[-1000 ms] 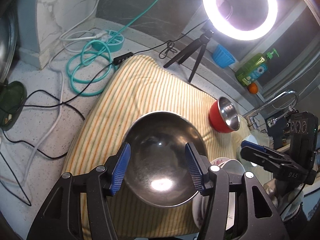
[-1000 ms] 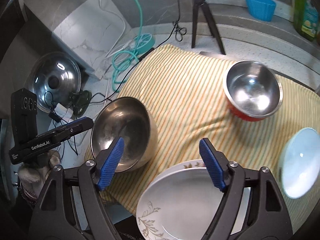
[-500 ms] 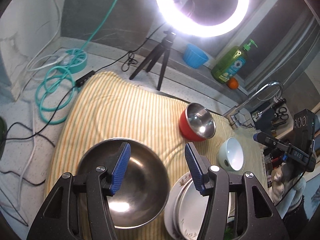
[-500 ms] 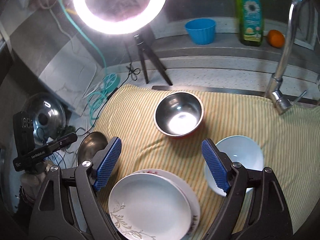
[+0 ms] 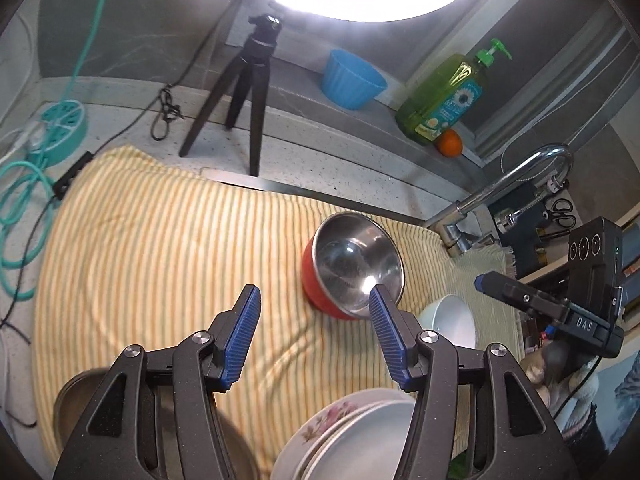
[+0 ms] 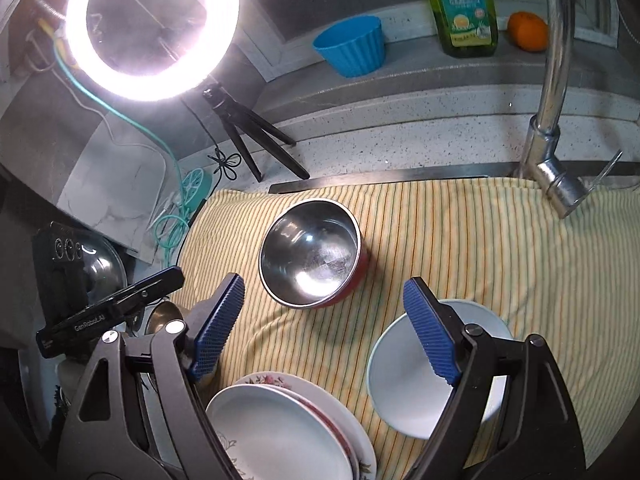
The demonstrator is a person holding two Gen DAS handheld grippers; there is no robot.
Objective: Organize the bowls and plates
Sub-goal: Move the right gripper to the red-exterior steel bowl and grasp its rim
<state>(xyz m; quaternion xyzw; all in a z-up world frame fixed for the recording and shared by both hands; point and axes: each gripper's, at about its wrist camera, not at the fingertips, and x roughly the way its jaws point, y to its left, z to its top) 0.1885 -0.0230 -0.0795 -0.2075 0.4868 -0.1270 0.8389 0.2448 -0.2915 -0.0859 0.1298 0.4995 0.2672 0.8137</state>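
Tongs both spread, empty: left tongs [image 5: 312, 338] & right tongs [image 6: 326, 326]; "GenRobot.AI" on left unit, "DAS" on right.

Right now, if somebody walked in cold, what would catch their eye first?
Probably the glowing white ring light on its black tripod at the back of the counter. Next, the red-sided steel bowl in the middle of the yellow striped cloth, with the stack of white floral plates at the near edge.
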